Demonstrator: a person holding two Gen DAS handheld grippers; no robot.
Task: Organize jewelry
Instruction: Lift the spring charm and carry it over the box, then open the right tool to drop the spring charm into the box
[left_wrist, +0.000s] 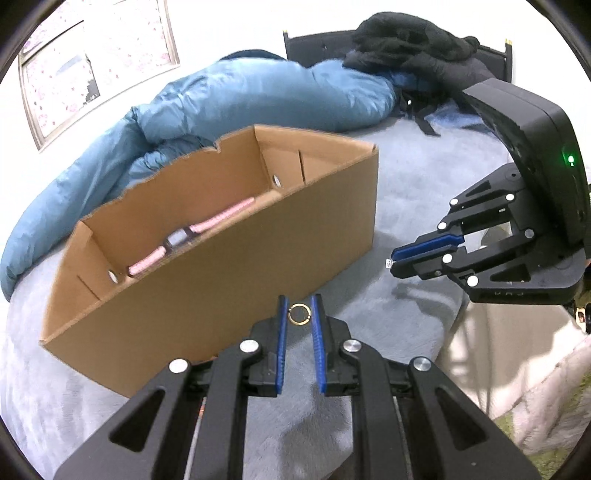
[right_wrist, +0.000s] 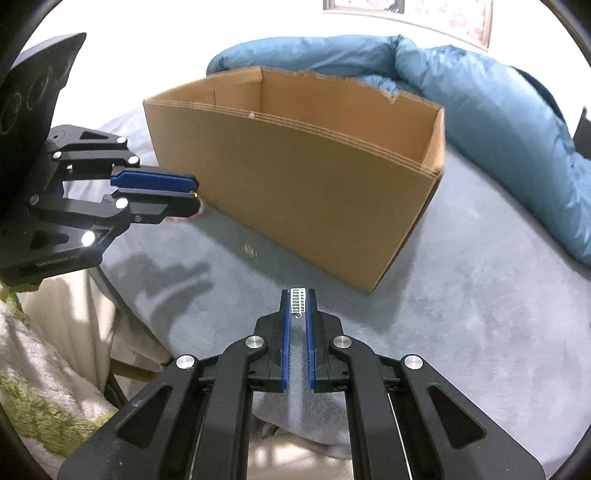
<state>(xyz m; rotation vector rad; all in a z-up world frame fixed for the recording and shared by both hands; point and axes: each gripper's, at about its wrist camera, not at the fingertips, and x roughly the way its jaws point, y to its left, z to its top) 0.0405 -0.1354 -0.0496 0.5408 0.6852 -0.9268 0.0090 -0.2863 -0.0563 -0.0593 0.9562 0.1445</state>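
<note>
Two grippers hung over a grey blanket (right_wrist: 461, 314) on a bed, near a big blue quilt (left_wrist: 236, 99). Between quilt and grippers stood an open brown box (left_wrist: 207, 291) with torn edges; a pink watch (left_wrist: 195, 232) lay flat inside it. By the box's front wall, the left gripper (left_wrist: 299, 314) was pinched on a small gold ring (left_wrist: 299, 314). Off to its right, the right gripper (right_wrist: 298, 301) was nearly closed, its tips holding a tiny silver clip (right_wrist: 298, 300).
</note>
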